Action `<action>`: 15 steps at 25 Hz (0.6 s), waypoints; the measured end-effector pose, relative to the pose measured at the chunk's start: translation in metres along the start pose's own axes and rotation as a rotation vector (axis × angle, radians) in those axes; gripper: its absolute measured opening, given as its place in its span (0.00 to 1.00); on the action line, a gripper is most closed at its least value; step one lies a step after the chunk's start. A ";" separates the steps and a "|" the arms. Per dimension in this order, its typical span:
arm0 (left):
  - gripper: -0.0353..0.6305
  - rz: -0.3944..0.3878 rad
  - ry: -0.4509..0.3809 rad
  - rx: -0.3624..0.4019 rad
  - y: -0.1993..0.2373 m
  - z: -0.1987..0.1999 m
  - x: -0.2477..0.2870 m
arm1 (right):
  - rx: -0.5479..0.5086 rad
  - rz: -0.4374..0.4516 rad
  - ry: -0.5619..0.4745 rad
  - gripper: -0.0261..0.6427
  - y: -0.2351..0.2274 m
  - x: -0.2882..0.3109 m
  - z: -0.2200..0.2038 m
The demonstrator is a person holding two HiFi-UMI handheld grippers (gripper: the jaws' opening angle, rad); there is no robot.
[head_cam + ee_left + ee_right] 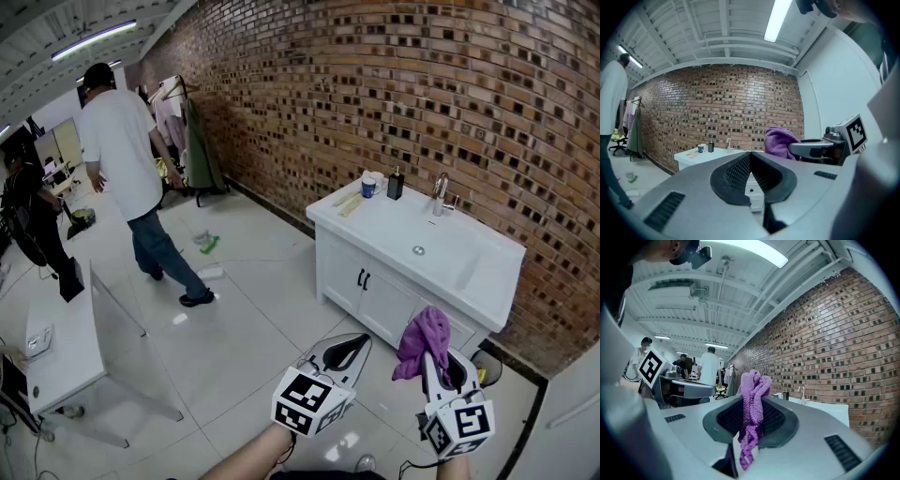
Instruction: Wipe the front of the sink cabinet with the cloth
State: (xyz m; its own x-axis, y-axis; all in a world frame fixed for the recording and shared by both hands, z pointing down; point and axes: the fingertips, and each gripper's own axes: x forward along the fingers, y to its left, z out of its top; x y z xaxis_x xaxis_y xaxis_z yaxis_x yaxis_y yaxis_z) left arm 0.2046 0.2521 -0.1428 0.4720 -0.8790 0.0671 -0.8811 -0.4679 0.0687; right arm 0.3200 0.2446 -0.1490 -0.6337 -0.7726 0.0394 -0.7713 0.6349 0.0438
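The right gripper (441, 367) is squeezing the purple cloth (422, 337) tight — holding it up, ready for the white sink cabinet (375, 291). The left gripper (349, 349) is pinching shut on nothing.

Fuzzy purple cloth (421, 339) – glossy white cabinet (375, 286), rough brick wall (450, 84), shiny floor tiles (253, 319)

Your right claw (751, 405) is clamped on the purple cloth (757, 383), which bunches up above the jaws and dangles below them. Right of the cloth stands the white sink cabinet (824, 408), against the brick wall (834, 348).
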 end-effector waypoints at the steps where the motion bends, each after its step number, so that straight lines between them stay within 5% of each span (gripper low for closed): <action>1: 0.06 -0.001 0.004 0.001 -0.002 -0.001 0.004 | 0.001 0.000 0.002 0.15 -0.004 -0.001 -0.001; 15: 0.06 0.045 0.072 0.028 -0.040 -0.010 0.067 | 0.015 0.083 0.005 0.15 -0.073 -0.004 -0.021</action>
State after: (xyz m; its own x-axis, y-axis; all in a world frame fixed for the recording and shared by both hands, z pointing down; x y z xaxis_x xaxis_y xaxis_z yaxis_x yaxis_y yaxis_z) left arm 0.2716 0.2126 -0.1306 0.4322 -0.8907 0.1413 -0.9013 -0.4317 0.0359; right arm 0.3803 0.2017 -0.1313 -0.6951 -0.7174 0.0474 -0.7171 0.6965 0.0253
